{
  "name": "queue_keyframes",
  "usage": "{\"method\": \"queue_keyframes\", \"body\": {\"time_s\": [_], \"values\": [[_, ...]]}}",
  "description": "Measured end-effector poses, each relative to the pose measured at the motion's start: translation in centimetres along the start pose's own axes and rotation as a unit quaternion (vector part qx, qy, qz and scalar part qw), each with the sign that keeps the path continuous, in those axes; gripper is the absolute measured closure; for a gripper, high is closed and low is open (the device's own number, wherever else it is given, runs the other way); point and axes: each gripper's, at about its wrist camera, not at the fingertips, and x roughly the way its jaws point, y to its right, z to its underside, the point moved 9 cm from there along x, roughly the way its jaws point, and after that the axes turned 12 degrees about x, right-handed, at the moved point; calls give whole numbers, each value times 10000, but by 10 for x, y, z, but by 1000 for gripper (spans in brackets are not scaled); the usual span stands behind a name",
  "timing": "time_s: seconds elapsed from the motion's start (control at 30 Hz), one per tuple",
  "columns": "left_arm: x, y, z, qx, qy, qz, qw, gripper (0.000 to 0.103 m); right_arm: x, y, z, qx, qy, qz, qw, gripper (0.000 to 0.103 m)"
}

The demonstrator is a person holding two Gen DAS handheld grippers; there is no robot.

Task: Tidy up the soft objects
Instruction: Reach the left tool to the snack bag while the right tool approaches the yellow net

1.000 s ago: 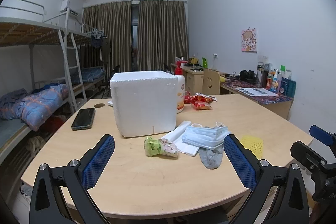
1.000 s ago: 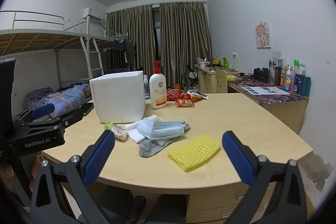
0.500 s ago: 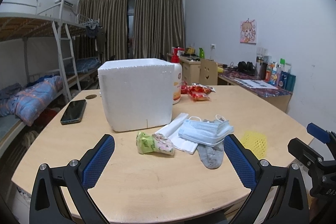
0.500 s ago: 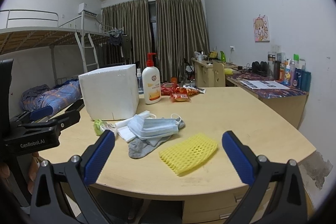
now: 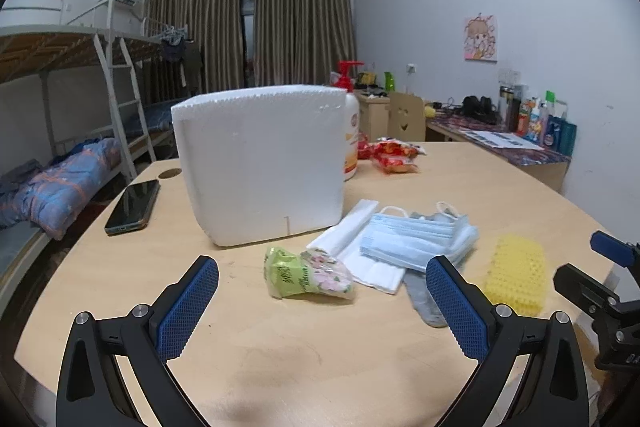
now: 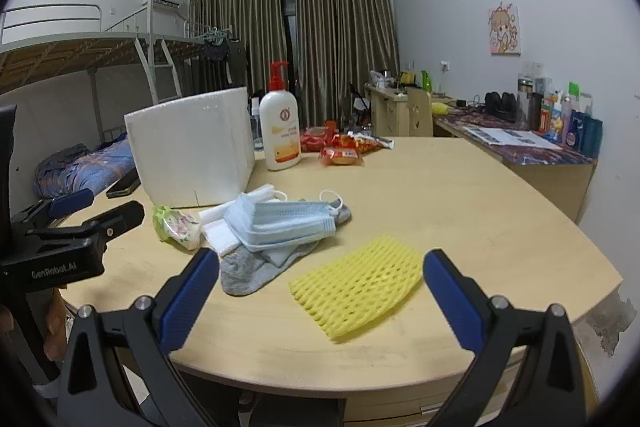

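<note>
Left tongs [image 5: 322, 301]: spread wide, empty, hovering over the near bench [image 5: 280, 347] edge.
Right tongs [image 6: 321, 293]: spread wide, empty, just short of the yellow foam net [image 6: 360, 289].
Yellow foam net: flat, long axis running near-left to far-right.
Face masks [image 6: 280, 221]: stacked on the grey sock [image 6: 248, 269], long axis left to right.
Grey sock: toe pointing near-left.
Green packet [image 5: 306, 273]: left of the pile, lying left to right.
Foam box [image 5: 260, 163]: upright, far side of the pile.
</note>
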Motion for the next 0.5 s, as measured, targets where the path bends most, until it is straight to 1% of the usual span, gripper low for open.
{"method": "queue_keyframes", "body": {"time_s": [0.13, 0.37, 0.5], "values": [[14, -6, 3, -61, -127, -5, 9999, 0, 11, 4, 3, 19, -116, 30, 9999, 0], [43, -15, 15, -144, -467, -62, 9988, 0, 26, 9, 6, 32, -286, 48, 9996, 0], [57, -13, 18, -61, -583, -61, 9983, 0, 31, 12, 8, 41, -341, 63, 9994, 0]]}}
